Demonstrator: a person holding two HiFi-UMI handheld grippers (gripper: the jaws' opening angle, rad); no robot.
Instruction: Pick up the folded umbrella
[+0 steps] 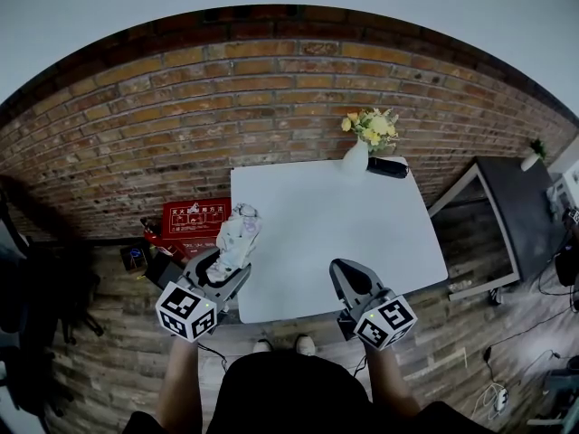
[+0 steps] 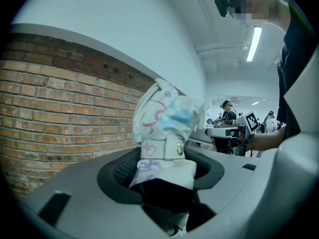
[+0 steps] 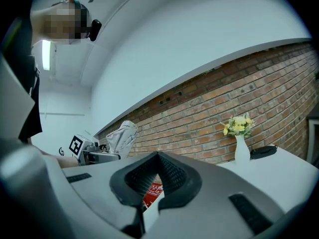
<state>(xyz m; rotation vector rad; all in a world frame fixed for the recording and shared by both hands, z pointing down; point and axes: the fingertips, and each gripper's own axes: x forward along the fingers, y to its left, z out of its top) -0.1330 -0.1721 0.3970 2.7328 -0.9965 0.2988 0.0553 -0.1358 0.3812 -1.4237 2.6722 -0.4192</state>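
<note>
The left gripper [image 1: 224,277] clenched the umbrella [image 1: 237,235], holding it upright over the left edge of the table [image 1: 335,242]. The right gripper [image 1: 346,277] hung above the near edge, jaws together on nothing. 1 vase [image 1: 355,158] stood at the far edge.

Soft, even light; a ceiling strip light [image 2: 255,43] glows, the folded umbrella [image 2: 167,118] looks sharp up close, fisheye curves the brick wall [image 2: 60,108], and the corners go black.
</note>
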